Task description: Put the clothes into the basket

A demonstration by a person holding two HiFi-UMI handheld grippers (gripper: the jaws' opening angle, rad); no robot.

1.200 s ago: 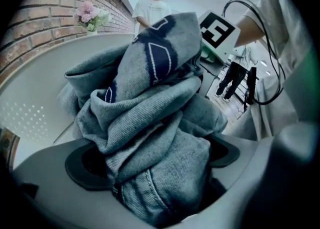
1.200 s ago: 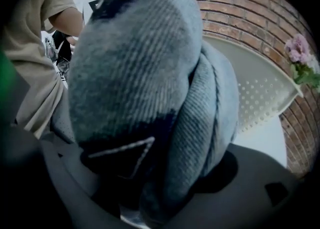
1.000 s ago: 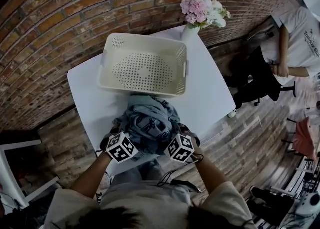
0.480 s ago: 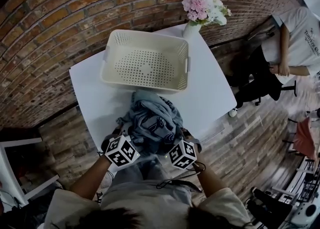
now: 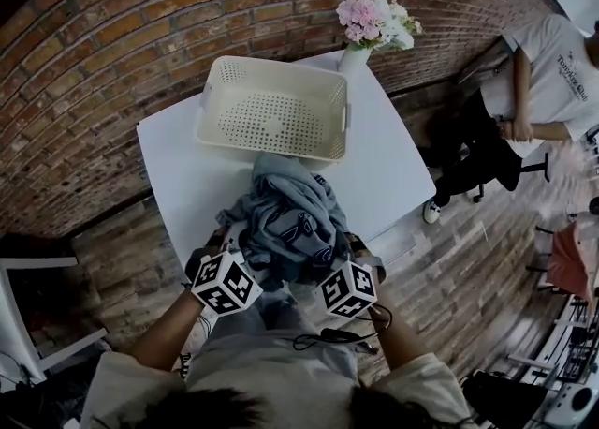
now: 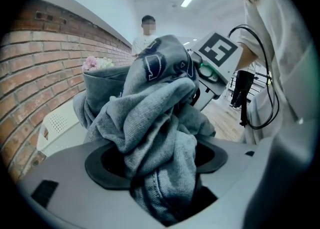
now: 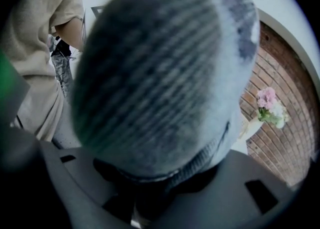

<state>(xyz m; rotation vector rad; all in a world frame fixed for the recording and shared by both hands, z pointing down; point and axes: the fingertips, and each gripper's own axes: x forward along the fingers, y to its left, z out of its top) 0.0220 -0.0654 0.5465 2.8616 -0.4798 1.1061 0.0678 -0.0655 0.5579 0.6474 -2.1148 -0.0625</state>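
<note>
Since 1 second ago both jaws have clamped: left gripper (image 5: 227,268) and right gripper (image 5: 344,273) pinch the grey clothes (image 5: 285,221), bunched over the worktop (image 5: 187,174) short of the basket (image 5: 271,151); dangling folds may snag its rim.

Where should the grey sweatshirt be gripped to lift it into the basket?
Probably the thick bunched folds low on the grey sweatshirt, one grip per flank, from the side away from the basket. It is a tall crumpled heap; those folds give bulk to pinch.
</note>
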